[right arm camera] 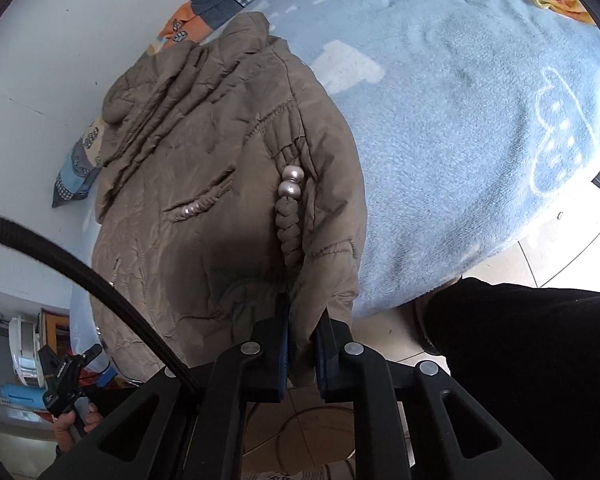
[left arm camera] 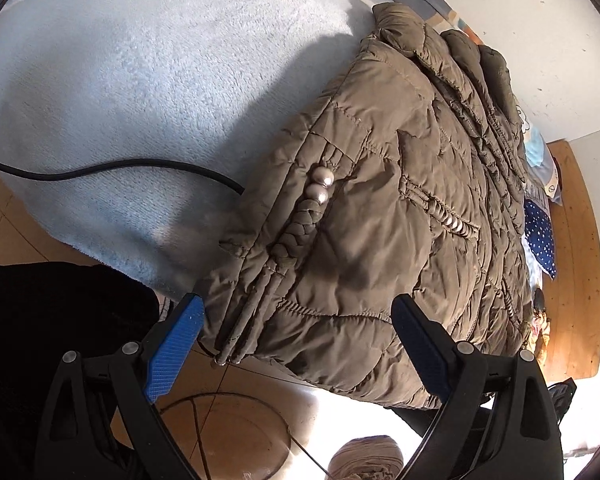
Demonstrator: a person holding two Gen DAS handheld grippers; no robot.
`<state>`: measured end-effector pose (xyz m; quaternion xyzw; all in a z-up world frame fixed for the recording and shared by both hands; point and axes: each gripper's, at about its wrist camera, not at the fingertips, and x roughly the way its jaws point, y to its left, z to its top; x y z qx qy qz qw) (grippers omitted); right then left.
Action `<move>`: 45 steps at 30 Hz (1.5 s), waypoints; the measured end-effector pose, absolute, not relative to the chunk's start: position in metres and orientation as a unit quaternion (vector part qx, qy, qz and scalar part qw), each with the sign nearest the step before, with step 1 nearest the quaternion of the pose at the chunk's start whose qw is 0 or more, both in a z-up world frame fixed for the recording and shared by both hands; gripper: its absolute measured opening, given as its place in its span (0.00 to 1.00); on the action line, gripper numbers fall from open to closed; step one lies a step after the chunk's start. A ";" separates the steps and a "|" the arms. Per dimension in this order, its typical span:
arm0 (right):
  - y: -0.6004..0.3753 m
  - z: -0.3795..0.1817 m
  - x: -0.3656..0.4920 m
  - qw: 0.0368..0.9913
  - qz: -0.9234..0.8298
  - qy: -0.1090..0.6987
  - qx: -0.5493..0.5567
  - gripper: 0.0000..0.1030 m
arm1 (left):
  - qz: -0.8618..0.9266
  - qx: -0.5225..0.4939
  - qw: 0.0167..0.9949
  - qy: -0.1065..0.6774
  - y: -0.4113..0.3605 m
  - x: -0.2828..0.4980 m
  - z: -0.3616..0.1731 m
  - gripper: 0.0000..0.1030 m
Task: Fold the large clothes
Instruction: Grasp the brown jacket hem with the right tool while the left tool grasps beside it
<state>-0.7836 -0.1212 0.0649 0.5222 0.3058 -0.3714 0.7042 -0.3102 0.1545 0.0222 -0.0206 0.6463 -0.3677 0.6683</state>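
Right gripper [right arm camera: 302, 344] pinches the hem of the jacket [right arm camera: 228, 184]; left gripper [left arm camera: 296, 344] hangs wide open just over it.

Both grippers tilt steeply down at the bed's near edge. The jacket lies folded on the blue blanket [left arm camera: 120, 100], its hem hanging over the edge toward the floor. The right jaws are clamped on a fold of hem, which hides the pad faces. The left jaws stand apart, straddling the hem without touching it. A black cable [left arm camera: 112, 168] disappears behind the jacket's side. A hand [right arm camera: 74, 426] at the right view's lower left is largely hidden.
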 end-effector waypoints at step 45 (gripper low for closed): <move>-0.123 0.085 -0.736 0.761 -0.332 0.297 0.472 0.11 | -0.399 0.082 0.718 0.564 0.146 -0.345 0.036 0.20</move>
